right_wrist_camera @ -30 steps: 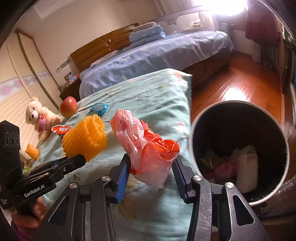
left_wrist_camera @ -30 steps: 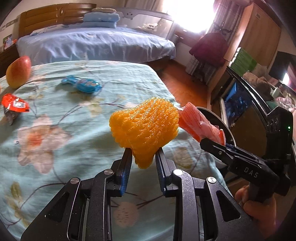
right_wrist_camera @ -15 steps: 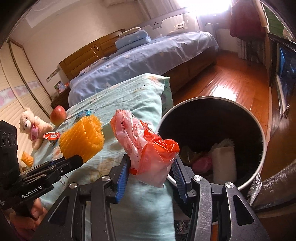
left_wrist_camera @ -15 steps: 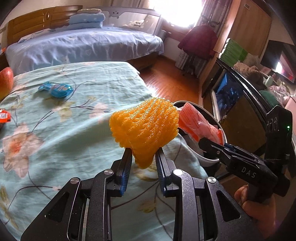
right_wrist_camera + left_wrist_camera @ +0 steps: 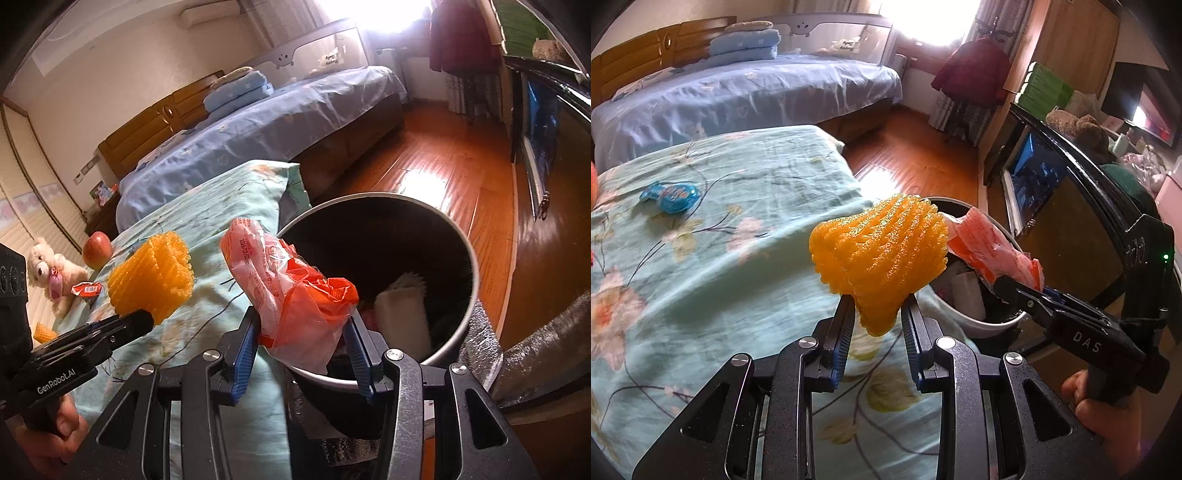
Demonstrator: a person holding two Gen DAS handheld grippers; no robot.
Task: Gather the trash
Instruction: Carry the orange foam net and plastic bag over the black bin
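My left gripper (image 5: 878, 314) is shut on an orange foam fruit net (image 5: 879, 254), held above the edge of the teal floral bedspread (image 5: 701, 258). My right gripper (image 5: 303, 332) is shut on a crumpled red-orange plastic wrapper (image 5: 291, 295), held over the near rim of a round dark trash bin (image 5: 465, 251) with rubbish inside. The left wrist view shows the same bin (image 5: 982, 325) just beyond the net, with the wrapper (image 5: 993, 251) above it. In the right wrist view the foam net (image 5: 151, 277) hangs left of the bin. A blue wrapper (image 5: 670, 194) and a red wrapper (image 5: 86, 289) lie on the bedspread.
An apple (image 5: 96, 249), a teddy bear (image 5: 51, 269) and an orange piece (image 5: 43, 331) lie at the far end of the bedspread. A second bed with blue sheets (image 5: 738, 96) stands behind. Wood floor (image 5: 443, 177) and a dark cabinet (image 5: 1063, 206) flank the bin.
Both grippers have swung with their loads from over the bedspread toward the bin; the wrapper now hangs over the bin's near rim, and the net has reached the bed's edge beside it.
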